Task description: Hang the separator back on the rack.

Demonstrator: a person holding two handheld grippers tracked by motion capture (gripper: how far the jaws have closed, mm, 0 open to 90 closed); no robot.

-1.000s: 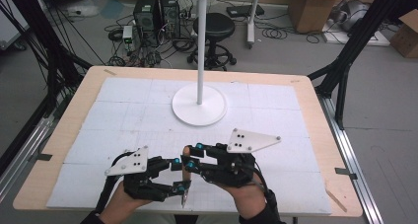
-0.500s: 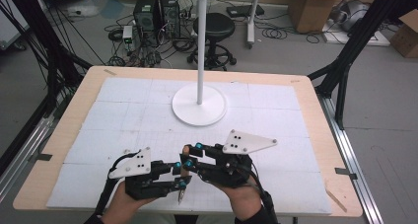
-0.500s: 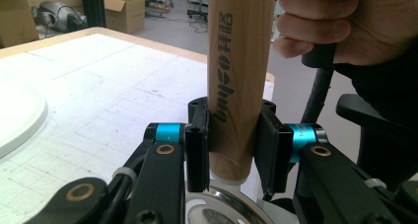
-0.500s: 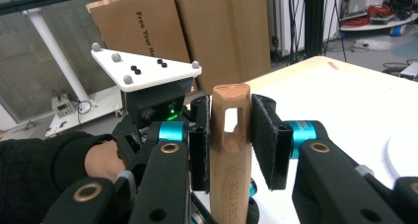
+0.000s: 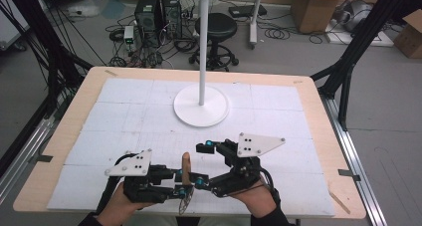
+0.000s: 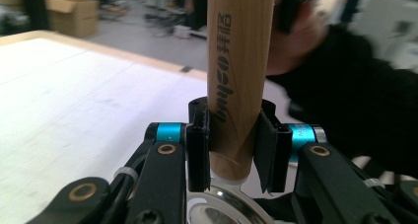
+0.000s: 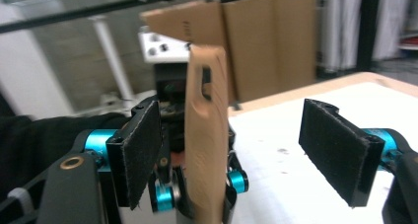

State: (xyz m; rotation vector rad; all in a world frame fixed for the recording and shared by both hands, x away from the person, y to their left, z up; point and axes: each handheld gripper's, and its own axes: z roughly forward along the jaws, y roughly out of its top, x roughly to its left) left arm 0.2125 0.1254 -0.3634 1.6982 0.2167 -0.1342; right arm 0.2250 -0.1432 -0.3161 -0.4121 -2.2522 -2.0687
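1. Firstly, the left tool was clamped on the wooden handle of a metal strainer, its pads pressing both sides.
2. The handle stood upright above the tabletop near its front edge.
3. The right tool had just been opening; its jaws stood wide, the handle between them but clear of both pads.
4. A white stand stood well apart, farther back.

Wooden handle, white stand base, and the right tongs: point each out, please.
Wooden handle (image 6: 240, 61): left gripper view, on its printed shaft above the pads.
White stand base (image 5: 189, 112): high view, on the disc left of the pole.
Right tongs (image 7: 246, 150): right gripper view, midway between the open pads.
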